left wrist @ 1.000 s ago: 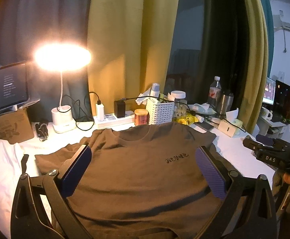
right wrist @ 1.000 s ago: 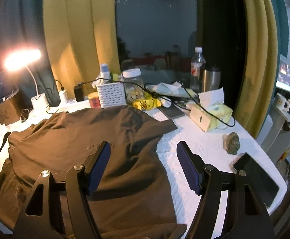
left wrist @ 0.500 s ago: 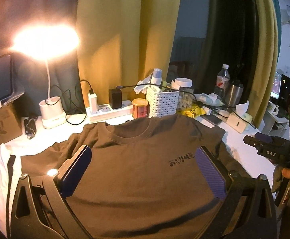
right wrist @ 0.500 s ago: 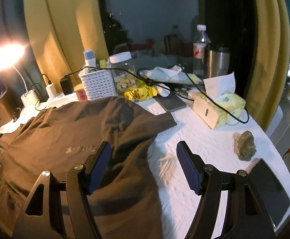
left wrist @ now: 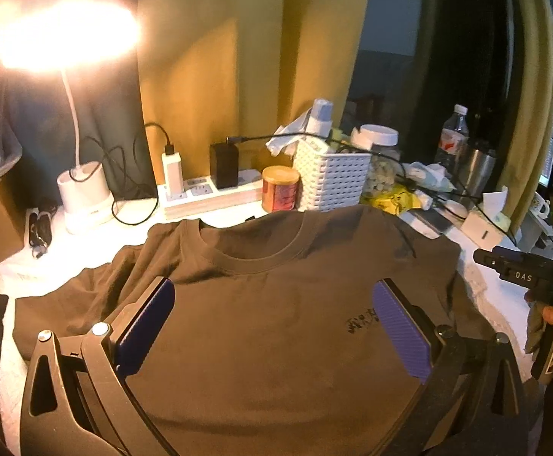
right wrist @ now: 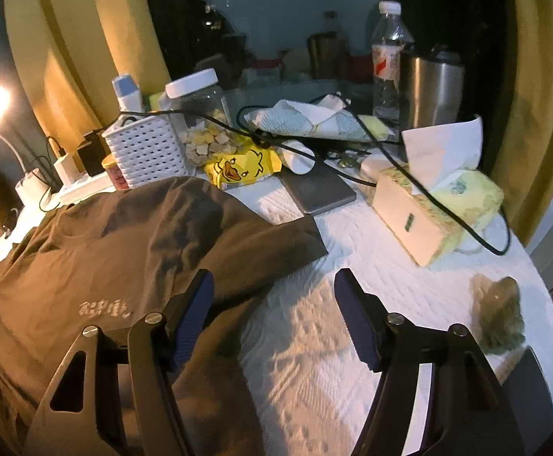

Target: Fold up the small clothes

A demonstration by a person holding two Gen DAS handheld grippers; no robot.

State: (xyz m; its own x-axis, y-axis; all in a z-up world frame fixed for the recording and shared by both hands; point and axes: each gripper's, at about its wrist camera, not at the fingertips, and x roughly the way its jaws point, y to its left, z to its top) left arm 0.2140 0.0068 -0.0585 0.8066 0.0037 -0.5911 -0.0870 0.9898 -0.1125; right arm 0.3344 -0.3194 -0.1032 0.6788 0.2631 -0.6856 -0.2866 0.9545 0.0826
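white bedding (right wrist: 314, 361), brown t-shirt (left wrist: 276, 323) flat, basket (left wrist: 333, 178), tissue box (right wrist: 428, 212) behind, both jaws released

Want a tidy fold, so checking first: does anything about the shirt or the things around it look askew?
Yes. The brown T-shirt lies rumpled, not flat: its sleeve splays toward the phone. A black cable is draped across the tissue box.
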